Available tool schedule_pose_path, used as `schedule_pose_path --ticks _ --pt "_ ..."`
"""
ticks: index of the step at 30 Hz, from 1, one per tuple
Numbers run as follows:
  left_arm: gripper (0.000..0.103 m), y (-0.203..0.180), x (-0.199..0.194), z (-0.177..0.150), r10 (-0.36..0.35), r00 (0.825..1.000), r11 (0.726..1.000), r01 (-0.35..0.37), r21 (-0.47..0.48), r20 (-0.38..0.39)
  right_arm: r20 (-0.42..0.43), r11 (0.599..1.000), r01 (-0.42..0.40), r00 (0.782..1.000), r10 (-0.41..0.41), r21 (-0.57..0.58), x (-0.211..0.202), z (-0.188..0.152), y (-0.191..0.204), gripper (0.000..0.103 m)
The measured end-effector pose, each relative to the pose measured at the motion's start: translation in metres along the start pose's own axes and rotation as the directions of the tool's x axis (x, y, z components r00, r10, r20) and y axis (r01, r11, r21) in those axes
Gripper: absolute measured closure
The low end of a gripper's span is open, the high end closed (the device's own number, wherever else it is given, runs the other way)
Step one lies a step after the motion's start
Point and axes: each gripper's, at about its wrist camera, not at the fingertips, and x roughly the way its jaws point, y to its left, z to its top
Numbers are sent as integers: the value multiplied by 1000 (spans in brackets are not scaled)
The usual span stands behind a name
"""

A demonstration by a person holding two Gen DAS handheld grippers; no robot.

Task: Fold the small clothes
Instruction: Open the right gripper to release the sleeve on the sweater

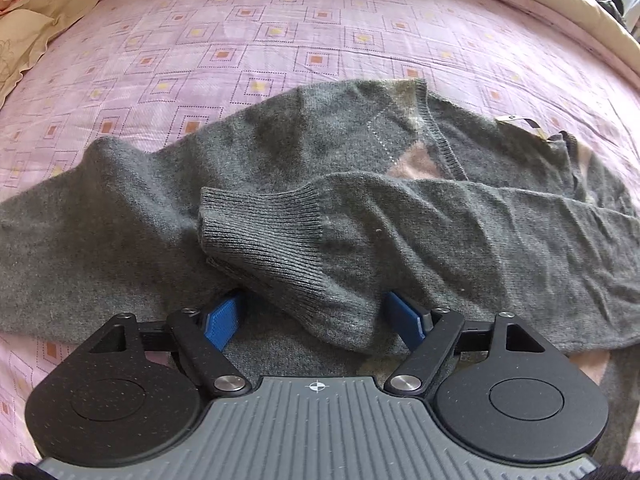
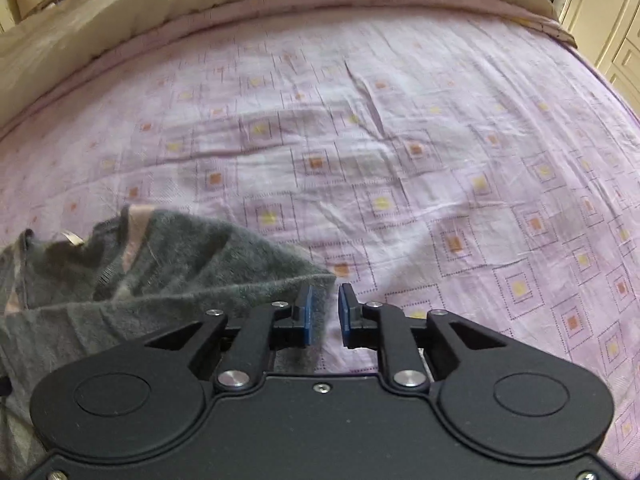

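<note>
A small grey knit sweater (image 1: pixel 304 148) with pink argyle patches lies on the bed. One sleeve (image 1: pixel 360 232) is folded across its body, ribbed cuff pointing left. My left gripper (image 1: pixel 316 316) is open, its blue pads either side of the sleeve's lower edge, which droops between them. In the right wrist view the sweater's edge (image 2: pixel 168 256) lies at lower left. My right gripper (image 2: pixel 324 316) is slightly open with a narrow gap, over the sheet at the sweater's right edge, holding nothing.
The pink patterned bedsheet (image 2: pixel 400 160) spreads ahead and to the right. A cream duvet (image 2: pixel 100 20) runs along the far edge of the bed. A cream pillow or cloth (image 1: pixel 36 36) lies at far left. Cupboards (image 2: pixel 616 40) stand beyond the bed's right side.
</note>
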Motion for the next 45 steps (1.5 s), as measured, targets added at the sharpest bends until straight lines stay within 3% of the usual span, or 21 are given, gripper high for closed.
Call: schedule_pose_path --ticks 3,7,10,14,17,20,25,27,31,36,40,45 --pt "12 0 3 -3 -31 999 999 31 18 16 36 993 -96 994 99 -72 -20 -9 25 44" --pt "8 -4 4 -5 -40 999 997 38 62 24 -19 969 -158 987 157 -189 -24 -33 59 43" --pt "8 -1 3 -5 -55 998 997 53 54 26 -73 962 -143 989 130 -233 -14 -52 65 43" --pt "8 8 -1 -9 -80 996 995 78 61 28 -130 983 -74 990 53 -165 -7 -77 37 42" --pt "8 17 -4 -15 -80 996 995 79 55 27 -141 997 -70 988 68 -14 -9 -83 1 30" --pt "8 21 -6 -19 -85 996 994 83 72 23 -117 997 -66 991 71 48 -21 -80 -12 27" --pt "8 27 -16 -27 -109 994 992 110 60 -14 -50 992 -126 991 127 26 -54 -77 -3 22" --pt "8 35 -24 -35 -123 992 992 124 14 -22 -29 987 -163 986 163 0 -69 -80 9 10" --pt "8 53 -45 -58 -117 993 990 115 -78 -21 -31 969 -231 973 229 -91 -91 -96 34 0" --pt "7 72 -73 -92 -57 998 989 55 -137 -12 -102 928 -331 943 317 -171 -103 -127 67 0" --pt "7 79 -85 -98 -9 1000 991 12 -132 22 -150 913 -374 924 351 -163 -105 -141 83 0" --pt "9 74 -84 -81 -3 999 996 6 -91 36 -82 877 -336 941 329 -344 -122 -146 122 2"
